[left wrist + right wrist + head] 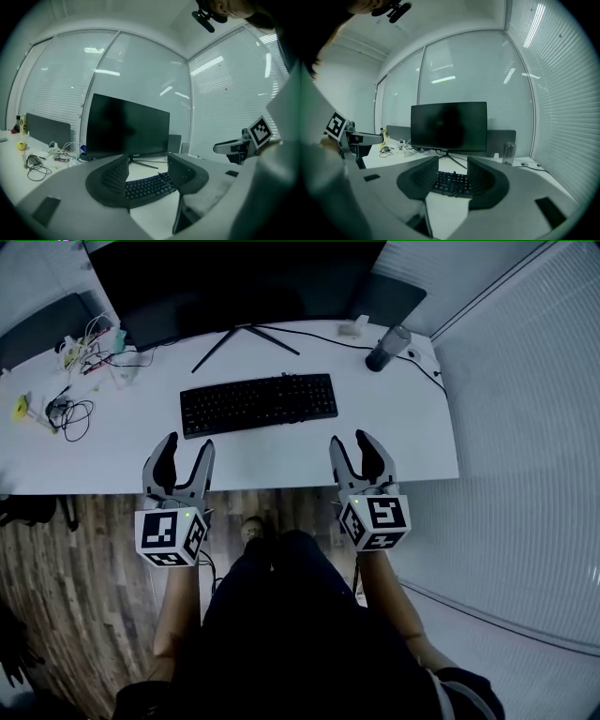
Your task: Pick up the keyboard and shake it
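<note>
Left gripper: jaws apart, nothing between the pads. Right gripper: same, jaws apart and empty. Both point forward, tips at the near edge of the white desk, one per side of the person's dark-trousered legs.

Black keyboard lies flat on the desk, ahead of both grippers and between their lines, touched by neither. Its left end sits just ahead of the left gripper; its right end stops a little inside the right gripper's line. Each gripper view frames part of it through the gap between the jaws.

Writing: key legends are too small to read. The marker cubes carry black-and-white square patterns only. A mark on the bottom bezel of the monitor is not legible.

Containers: one dark tumbler, upright, ahead of the right gripper, past the keyboard's right end. Cannot tell its contents.

Monitor is dark, beyond the keyboard, with its stand legs splayed on the desk. Cable tangle and a small yellow item lie far left of the left gripper. Wood floor is under the left gripper.
</note>
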### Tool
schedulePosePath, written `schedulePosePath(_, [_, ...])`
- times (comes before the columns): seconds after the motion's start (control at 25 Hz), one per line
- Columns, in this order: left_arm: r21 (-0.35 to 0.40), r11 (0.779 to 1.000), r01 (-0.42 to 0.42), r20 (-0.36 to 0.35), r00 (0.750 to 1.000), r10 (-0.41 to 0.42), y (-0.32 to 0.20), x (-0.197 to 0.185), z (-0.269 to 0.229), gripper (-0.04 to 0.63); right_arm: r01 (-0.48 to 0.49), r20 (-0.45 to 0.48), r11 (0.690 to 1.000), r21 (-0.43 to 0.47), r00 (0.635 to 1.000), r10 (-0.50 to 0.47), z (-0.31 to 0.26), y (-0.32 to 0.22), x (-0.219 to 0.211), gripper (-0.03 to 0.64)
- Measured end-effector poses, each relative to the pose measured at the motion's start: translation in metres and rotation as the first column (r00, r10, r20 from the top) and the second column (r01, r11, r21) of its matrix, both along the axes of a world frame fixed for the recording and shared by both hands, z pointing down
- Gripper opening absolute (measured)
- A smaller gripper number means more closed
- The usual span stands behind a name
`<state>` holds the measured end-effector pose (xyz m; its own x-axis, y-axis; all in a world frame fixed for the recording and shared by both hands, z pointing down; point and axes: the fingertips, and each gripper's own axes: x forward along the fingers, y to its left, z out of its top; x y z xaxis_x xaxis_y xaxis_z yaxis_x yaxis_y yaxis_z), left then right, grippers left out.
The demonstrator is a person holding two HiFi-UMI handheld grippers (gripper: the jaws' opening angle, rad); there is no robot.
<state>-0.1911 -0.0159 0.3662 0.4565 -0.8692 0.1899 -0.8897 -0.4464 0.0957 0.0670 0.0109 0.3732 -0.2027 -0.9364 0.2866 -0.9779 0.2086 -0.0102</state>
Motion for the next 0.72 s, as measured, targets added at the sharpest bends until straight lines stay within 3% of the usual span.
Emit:
schedulePosePath(0.4, [-0.090, 0.996, 0.023, 0.006, 1.000, -0.022, -0.052, -0.004, 0.047, 0.244, 0.030, 0.013, 0.996, -0.082, 0.999, -0.029, 0.050, -0.071, 0.020, 0.181])
schedulePosePath(0.72, [-0.150, 0.986, 0.070, 0.071, 0.996, -0.060, -0.093, 0.000, 0.084, 0.244, 0.099, 0.009, 0.981, -0.166, 0.995, -0.099, 0.098, -0.134, 0.047, 0.183])
